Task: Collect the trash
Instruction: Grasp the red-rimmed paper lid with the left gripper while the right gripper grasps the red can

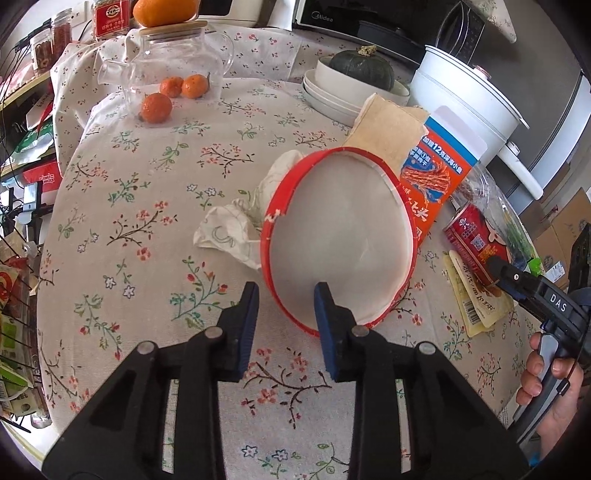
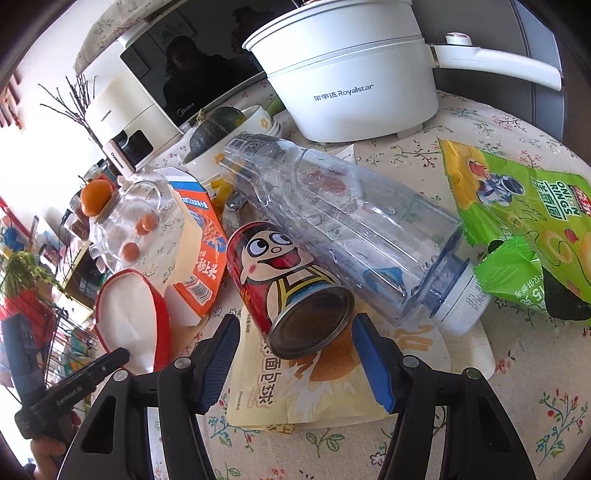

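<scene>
A red-rimmed round paper lid lies tilted on the flowered tablecloth, also seen in the right wrist view. My left gripper is open, its fingers on either side of the lid's near rim. A crumpled tissue lies left of the lid. A red cartoon can lies on its side on a yellow snack wrapper. My right gripper is open, fingers flanking the can's near end. A clear plastic bottle, an orange carton and a green onion-rings bag lie around it.
A white electric pot stands behind the bottle. Bowls holding a green squash, a glass teapot with tangerines beside it, and a microwave are at the back. A wire rack stands left of the table.
</scene>
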A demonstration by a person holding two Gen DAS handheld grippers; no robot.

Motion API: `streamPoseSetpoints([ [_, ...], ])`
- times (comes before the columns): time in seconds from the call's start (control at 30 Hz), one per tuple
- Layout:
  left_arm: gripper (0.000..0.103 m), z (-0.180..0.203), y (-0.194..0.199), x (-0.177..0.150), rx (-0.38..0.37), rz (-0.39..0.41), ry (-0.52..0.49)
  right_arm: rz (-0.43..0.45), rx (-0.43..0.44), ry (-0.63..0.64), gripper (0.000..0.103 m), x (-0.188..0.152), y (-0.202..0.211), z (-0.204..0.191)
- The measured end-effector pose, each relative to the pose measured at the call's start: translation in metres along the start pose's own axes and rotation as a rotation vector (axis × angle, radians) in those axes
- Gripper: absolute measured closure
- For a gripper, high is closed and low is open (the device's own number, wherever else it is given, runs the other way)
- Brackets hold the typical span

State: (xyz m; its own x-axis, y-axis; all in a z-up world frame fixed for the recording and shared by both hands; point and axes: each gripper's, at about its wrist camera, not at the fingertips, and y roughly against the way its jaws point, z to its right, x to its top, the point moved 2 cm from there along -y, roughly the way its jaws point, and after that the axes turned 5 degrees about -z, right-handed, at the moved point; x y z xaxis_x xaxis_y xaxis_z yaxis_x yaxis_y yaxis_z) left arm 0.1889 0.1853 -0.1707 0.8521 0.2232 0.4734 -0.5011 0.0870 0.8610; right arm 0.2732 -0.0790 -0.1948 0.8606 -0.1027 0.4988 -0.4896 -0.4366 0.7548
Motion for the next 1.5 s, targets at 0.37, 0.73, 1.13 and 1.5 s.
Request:
streamPoseSetpoints([
  [0.37, 0.095, 0.001, 0.002, 0.004, -0.003, -0.005, 0.002, 0.017, 0.016, 0.007, 0.039, 0.008, -0.011, -0.003],
  [0.73, 0.101, -0.001, 0.008, 0.005, 0.029, 0.009, 0.021, 0.001, 0.002, 0.044, 0.04, 0.004, -0.008, -0.008],
  [1.13, 0.101, 0.006, 0.016, 0.009, 0.042, 0.043, 0.018, -0.002, -0.012, 0.084, 0.042, 0.001, 0.008, -0.013],
  [1.5, 0.101, 0.005, 0.03, 0.009, 0.04, 0.067, 0.033, 0.017, -0.003, 0.107, 0.043, 0.0, 0.028, -0.024],
])
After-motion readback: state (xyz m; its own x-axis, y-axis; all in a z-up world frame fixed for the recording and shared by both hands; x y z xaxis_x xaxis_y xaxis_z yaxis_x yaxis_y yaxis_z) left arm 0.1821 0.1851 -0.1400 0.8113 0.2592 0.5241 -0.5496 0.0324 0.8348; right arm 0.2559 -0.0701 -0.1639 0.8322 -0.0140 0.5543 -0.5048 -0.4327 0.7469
